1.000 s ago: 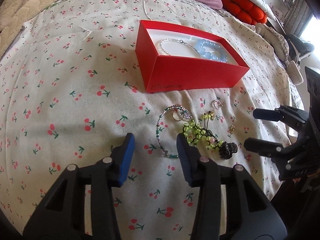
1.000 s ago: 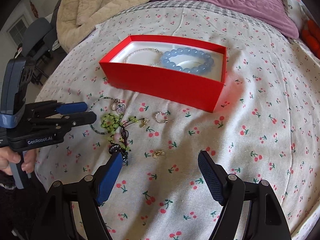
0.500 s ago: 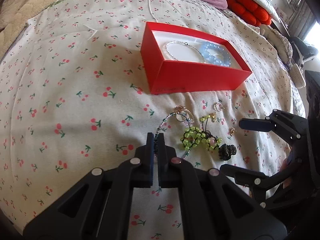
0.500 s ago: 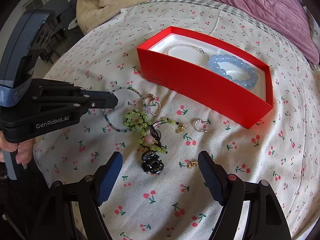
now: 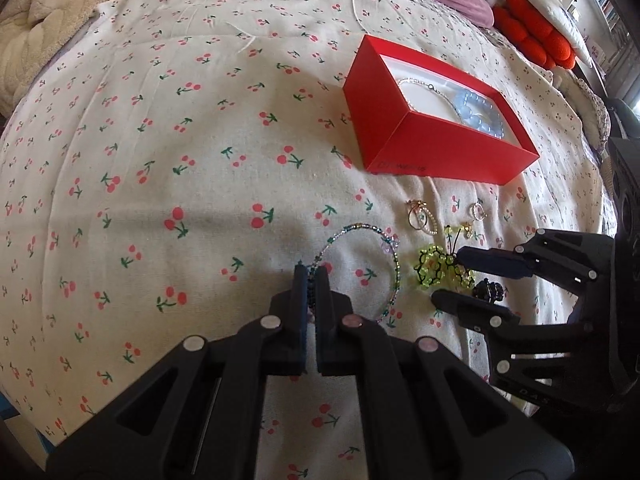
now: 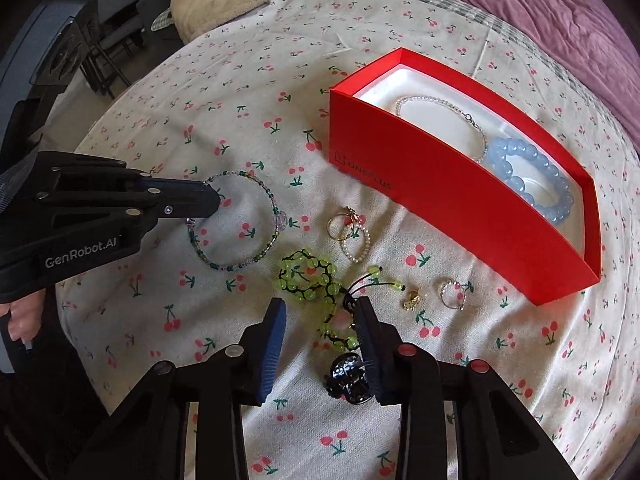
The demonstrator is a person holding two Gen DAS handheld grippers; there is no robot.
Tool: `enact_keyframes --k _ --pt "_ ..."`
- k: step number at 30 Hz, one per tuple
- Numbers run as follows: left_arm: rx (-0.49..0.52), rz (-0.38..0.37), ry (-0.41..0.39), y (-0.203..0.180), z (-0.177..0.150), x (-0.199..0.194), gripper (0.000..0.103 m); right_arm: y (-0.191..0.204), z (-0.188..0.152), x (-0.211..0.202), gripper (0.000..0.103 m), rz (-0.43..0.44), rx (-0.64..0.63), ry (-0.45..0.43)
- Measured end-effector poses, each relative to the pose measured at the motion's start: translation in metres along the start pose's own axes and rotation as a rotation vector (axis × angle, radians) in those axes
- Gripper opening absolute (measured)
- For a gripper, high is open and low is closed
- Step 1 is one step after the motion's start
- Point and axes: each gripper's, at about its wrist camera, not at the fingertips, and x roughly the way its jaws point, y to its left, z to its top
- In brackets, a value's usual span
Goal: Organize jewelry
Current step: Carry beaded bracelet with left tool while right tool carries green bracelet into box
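now that my left gripper [image 5: 310,276] has gone from wide apart to clamped on the thin beaded bracelet [image 6: 240,222], lying on the cloth, it can go to the red box [image 6: 460,196]; my right gripper [image 6: 322,322], jaws apart, has dropped around the green bracelet [image 6: 310,276].

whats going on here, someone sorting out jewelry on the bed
Yes. A person with two handheld grippers is putting jewelry into the red box, which already holds a blue bead bracelet and a thin pearl bracelet. The left gripper is shut on the multicolour beaded bracelet, which lies on the cherry-print bedspread. The right gripper is open around the green beaded bracelet. Several rings lie loose nearby.
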Motion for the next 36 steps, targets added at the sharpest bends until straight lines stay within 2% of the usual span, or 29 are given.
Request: enact_keyframes --k 8,15,36 --pt "-0.009 -0.005 0.009 0.003 0.002 0.001 0.004 -0.008 0.005 0.006 0.015 -0.023 0.010 0.019" --pt "0.002 -0.003 0.000 -0.001 0.003 -0.002 0.004 -0.009 0.002 -0.008 0.013 -0.017 0.019 -0.008" --pt "0.051 -0.018 -0.115 -0.026 0.018 -0.037 0.003 -0.028 0.009 -0.072 0.013 -0.044 0.082 -0.157"
